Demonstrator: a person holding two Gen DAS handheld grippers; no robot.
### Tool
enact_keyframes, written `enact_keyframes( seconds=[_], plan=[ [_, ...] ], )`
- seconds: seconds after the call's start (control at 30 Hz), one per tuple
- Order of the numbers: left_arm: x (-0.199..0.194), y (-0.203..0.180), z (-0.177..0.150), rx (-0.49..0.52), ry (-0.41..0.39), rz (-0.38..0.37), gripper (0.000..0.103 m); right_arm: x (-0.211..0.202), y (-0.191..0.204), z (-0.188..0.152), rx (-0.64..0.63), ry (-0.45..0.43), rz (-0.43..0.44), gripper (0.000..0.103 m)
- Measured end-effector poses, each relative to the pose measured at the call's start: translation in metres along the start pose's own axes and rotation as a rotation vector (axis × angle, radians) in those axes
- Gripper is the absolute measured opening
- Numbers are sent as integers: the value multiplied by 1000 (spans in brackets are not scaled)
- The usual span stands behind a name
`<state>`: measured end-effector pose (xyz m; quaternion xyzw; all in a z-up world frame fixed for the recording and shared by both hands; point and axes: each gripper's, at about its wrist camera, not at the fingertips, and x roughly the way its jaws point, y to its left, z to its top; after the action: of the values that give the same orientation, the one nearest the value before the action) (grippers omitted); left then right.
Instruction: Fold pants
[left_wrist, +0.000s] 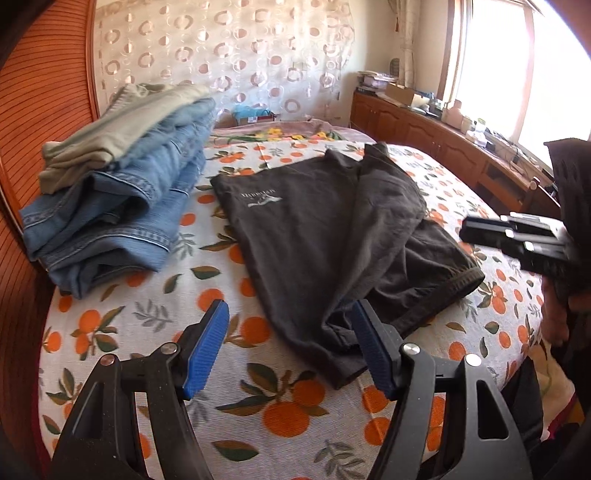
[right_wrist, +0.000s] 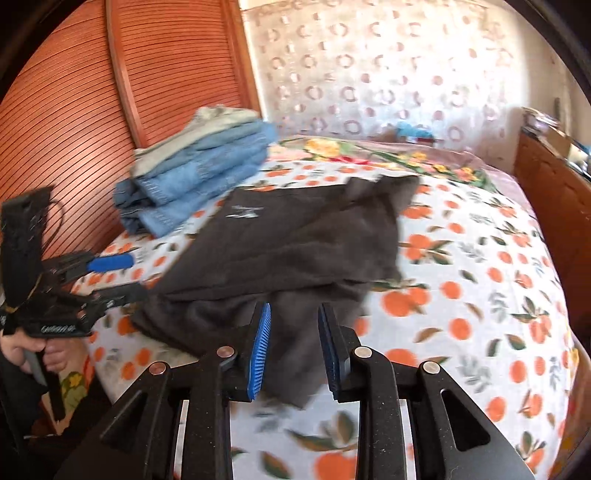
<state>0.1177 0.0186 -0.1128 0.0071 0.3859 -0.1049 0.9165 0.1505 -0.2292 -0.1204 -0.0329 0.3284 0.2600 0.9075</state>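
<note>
Orange-print bedsheet (left_wrist: 258, 413) covers the bed where my dark brown pants (left_wrist: 314, 236) lie partly folded, centre. Both tongs are released: left gripper (left_wrist: 290, 349) gapes wide at the near hem, right gripper (right_wrist: 294, 350) stands partly parted over cloth, gripping nothing. I judge a loose layer could slip and undo the fold. Stacked jeans (left_wrist: 122, 218) crowd the left; open sheet lies right.
</note>
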Motion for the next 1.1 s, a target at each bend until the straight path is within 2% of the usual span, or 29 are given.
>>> enact_keyframes(
  seconds=[0.4, 0.6, 0.9, 0.97, 1.0, 1.07, 1.1],
  plan=[
    [24, -6, -11, 20, 78, 5, 70, 35, -27, 26, 65, 27, -65, 31],
    [24, -6, -13, 17, 67, 1, 70, 59, -30, 38, 73, 61, -63, 31],
    [15, -5, -13, 11, 52, -13, 70, 82, -36, 45, 92, 102, -10, 31],
    [11, -5, -13, 12, 42, -22, 67, 84, -36, 45, 82, 99, -8, 31],
    [9, -6, -12, 12, 34, -27, 63, 85, -37, 45, 81, 94, -6, 29],
    [5, -7, -12, 11, 18, -43, 58, 82, -39, 42, 84, 86, 10, 10],
    [4, -8, -12, 10, 12, -50, 55, 81, -39, 41, 84, 82, 20, 6]
  ],
)
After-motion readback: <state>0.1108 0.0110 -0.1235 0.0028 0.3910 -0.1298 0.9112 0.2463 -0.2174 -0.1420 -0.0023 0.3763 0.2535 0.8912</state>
